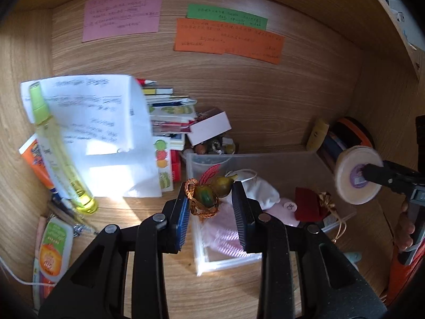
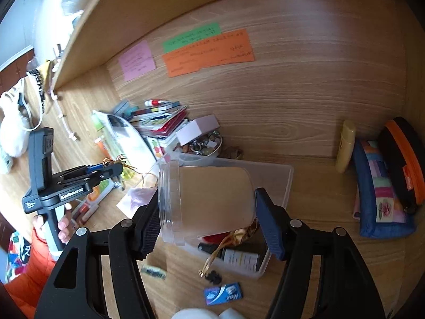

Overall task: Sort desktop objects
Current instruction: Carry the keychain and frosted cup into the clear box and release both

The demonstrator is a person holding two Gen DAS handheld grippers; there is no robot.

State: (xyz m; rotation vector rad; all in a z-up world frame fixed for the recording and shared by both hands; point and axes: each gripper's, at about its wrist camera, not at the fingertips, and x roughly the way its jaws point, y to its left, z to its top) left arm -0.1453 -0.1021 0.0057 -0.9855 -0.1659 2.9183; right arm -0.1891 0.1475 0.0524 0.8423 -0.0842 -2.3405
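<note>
My left gripper [image 1: 212, 202] holds a green-and-amber bead ornament with a woven gold cord [image 1: 204, 199] between its pads, above the near left edge of the clear plastic bin [image 1: 265, 159]. The bin holds a small gourd [image 1: 224, 184], white cloth [image 1: 259, 188], a pink cloth and a red pouch [image 1: 309, 203]. My right gripper [image 2: 209, 210] is shut on a frosted plastic jar [image 2: 209, 202], held on its side over the bin [image 2: 279, 183]. The jar also shows at the right of the left wrist view [image 1: 356, 174].
A stack of books and papers [image 1: 170, 111] stands behind the bin against the wooden back wall. A yellow-green spray bottle [image 1: 61, 154] and tubes lie left. Pouches [image 2: 382, 186] and a yellow bottle [image 2: 345, 143] sit right. A blue packet [image 2: 223, 293] lies near the front.
</note>
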